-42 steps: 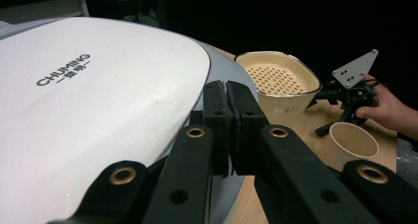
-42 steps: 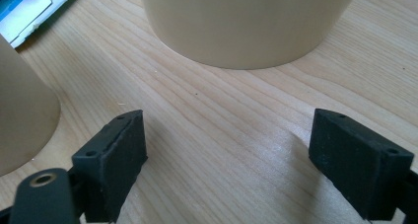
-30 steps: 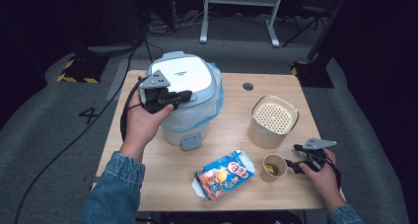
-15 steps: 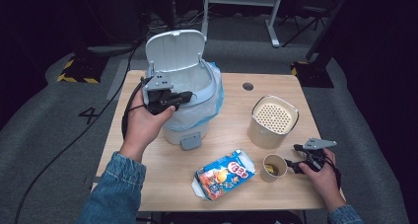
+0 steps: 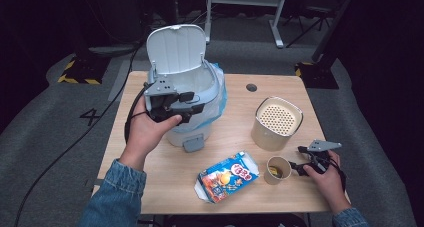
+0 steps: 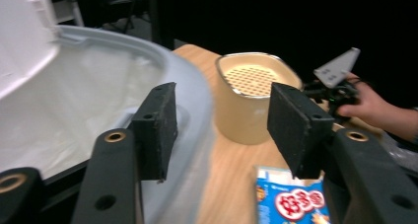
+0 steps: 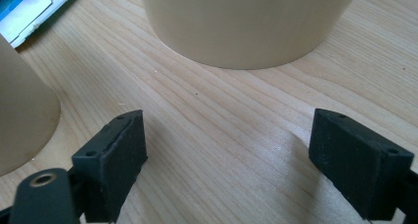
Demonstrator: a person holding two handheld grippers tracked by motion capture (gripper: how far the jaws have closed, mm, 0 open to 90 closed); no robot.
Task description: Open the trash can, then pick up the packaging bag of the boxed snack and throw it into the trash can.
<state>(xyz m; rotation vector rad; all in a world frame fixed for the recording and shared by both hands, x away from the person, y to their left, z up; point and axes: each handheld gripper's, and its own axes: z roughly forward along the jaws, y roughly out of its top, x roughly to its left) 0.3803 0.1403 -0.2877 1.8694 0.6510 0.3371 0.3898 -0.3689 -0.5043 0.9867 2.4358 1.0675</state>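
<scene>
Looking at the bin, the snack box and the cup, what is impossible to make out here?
- Bin bottom: high view, hidden by its own wall and liner.
- Paper cup contents: high view, too small.
- Snack box print: left gripper view, cut off by the bottom edge.

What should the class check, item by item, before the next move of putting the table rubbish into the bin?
1. Bin lid raised: ok.
2. Bin lined with a bag: ok.
3. Left gripper fingers just opened, nothing between them: ok.
4. Right gripper open, resting beside the paper cup: ok.
5. Snack box lying free on the table: ok.
6. Paper cup empty: cannot tell.
</scene>
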